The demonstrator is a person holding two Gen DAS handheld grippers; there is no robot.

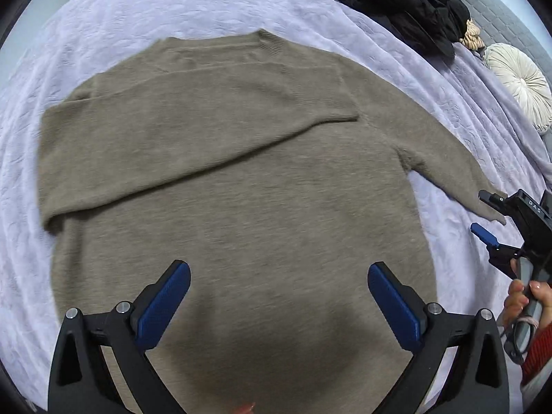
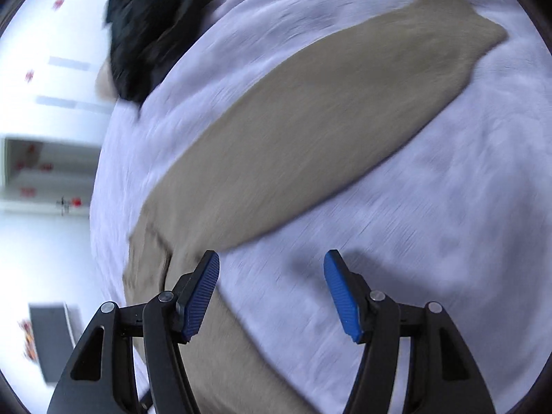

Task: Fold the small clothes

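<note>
Both my left gripper [image 1: 278,305] and right gripper [image 2: 271,291] hang spread, empty; a careless grab at the unfolded sleeve [image 2: 327,117] may drag the taupe sweater [image 1: 241,186] askew.

Lavender bedspread [image 1: 138,10] fills the room view.
White wall [image 2: 41,110] behind, round cream cushion [image 1: 521,82] at the bed's edge.

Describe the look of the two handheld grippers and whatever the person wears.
Left gripper and right gripper match: black angular frames, silver pivot bolts, ribbed blue pads. White letters mark the right gripper's body. A red ribbed sleeve shows at the wrist.
</note>
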